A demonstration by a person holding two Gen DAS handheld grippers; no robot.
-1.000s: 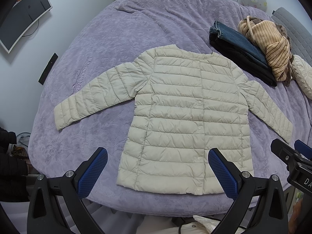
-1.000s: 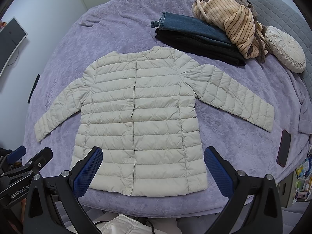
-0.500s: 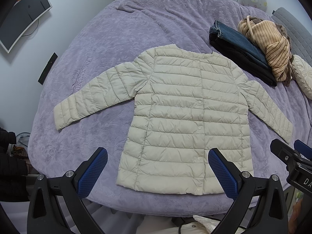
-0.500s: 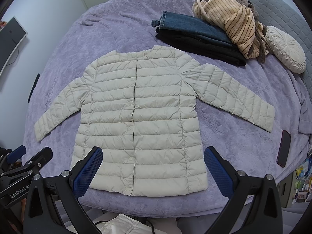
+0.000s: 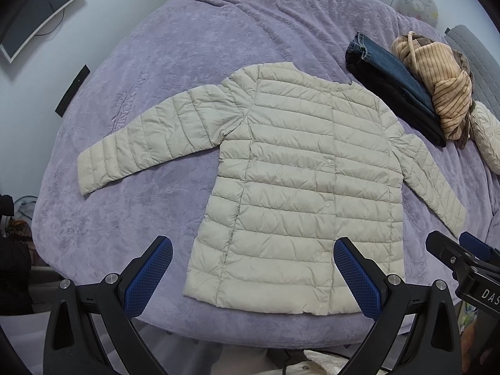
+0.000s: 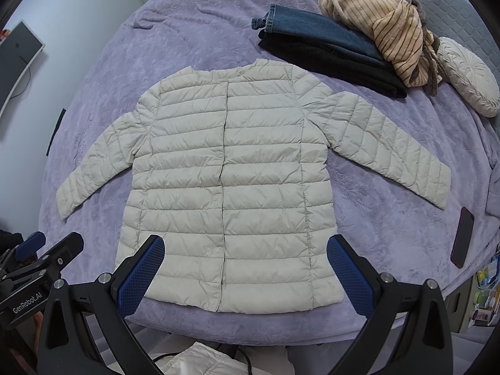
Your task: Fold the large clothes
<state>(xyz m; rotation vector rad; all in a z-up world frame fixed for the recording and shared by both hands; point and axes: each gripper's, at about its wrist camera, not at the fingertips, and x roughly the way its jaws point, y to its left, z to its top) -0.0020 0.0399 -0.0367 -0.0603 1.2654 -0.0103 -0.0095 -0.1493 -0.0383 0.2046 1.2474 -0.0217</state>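
Note:
A cream quilted puffer jacket [image 5: 300, 187] [image 6: 231, 187] lies flat and snapped closed on the purple bed cover [image 5: 187, 47] [image 6: 187, 31], both sleeves spread out to the sides, hem toward me. My left gripper [image 5: 253, 276] hovers open above the near edge of the bed, its blue pads straddling the hem's left half without touching it. My right gripper [image 6: 245, 273] is open too, held over the hem's middle, with nothing between its fingers. Each gripper shows at the edge of the other's view.
Folded jeans [image 6: 315, 34] on a black garment and a striped tan knit [image 6: 390, 28] lie at the back right, beside a round cream cushion [image 6: 468, 75]. A dark phone [image 6: 462, 237] rests near the bed's right edge. A monitor [image 5: 40, 6] stands at the left wall.

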